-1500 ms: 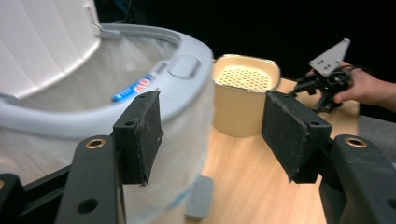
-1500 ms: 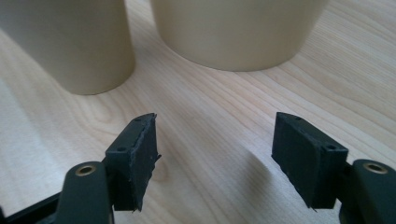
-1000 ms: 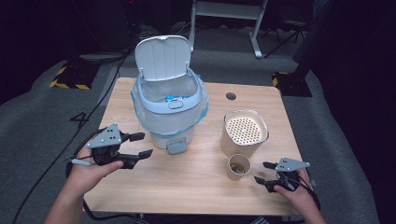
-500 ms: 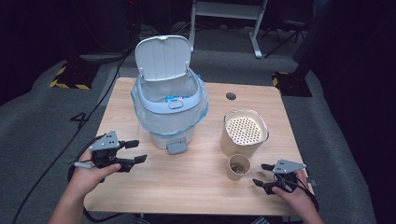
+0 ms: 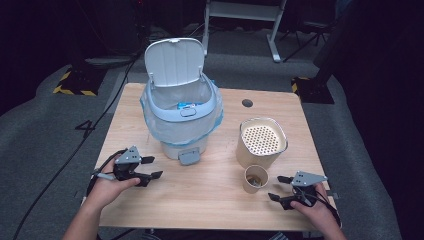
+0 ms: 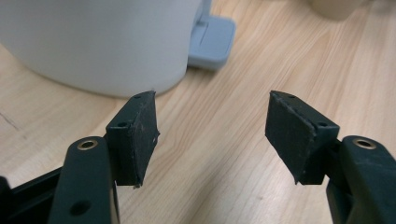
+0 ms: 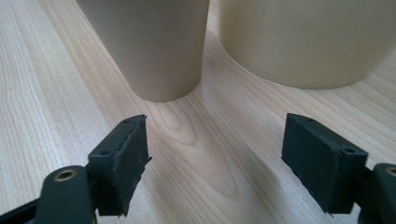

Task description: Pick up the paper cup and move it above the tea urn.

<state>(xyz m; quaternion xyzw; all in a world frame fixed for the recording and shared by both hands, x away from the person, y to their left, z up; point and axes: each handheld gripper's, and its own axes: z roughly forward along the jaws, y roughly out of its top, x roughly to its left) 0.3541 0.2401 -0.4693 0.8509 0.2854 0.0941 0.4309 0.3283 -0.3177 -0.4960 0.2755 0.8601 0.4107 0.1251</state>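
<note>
A beige canister [image 5: 262, 142] with a perforated top stands upright on the right half of the wooden bench [image 5: 200, 205]. Near the far edge of the bench is a small dark round hole [image 5: 247, 103]. Beyond, on the grey floor [image 5: 45, 130], stands a white metal frame [image 5: 240, 10] (only its lower part shows), and at the left lie yellow-black tape [image 5: 72, 86] and a black cable [image 5: 60, 170].

My bench [image 5: 165, 207] is a light wooden top with visible grain, standing on grey carpet. Towards its far left stands a white pedal bin [image 5: 181, 112] with its lid tipped up and a blue liner folded over the rim; its grey pedal [image 5: 188, 157] juts out at the base towards me. To the right of the bin sits a beige canister [image 5: 261, 142] with a perforated top. Just in front of the canister, close beside it, stands a small paper cup [image 5: 255, 178]. Near the far edge, right of the bin, there is a dark round hole [image 5: 247, 103] in the wood.
</note>
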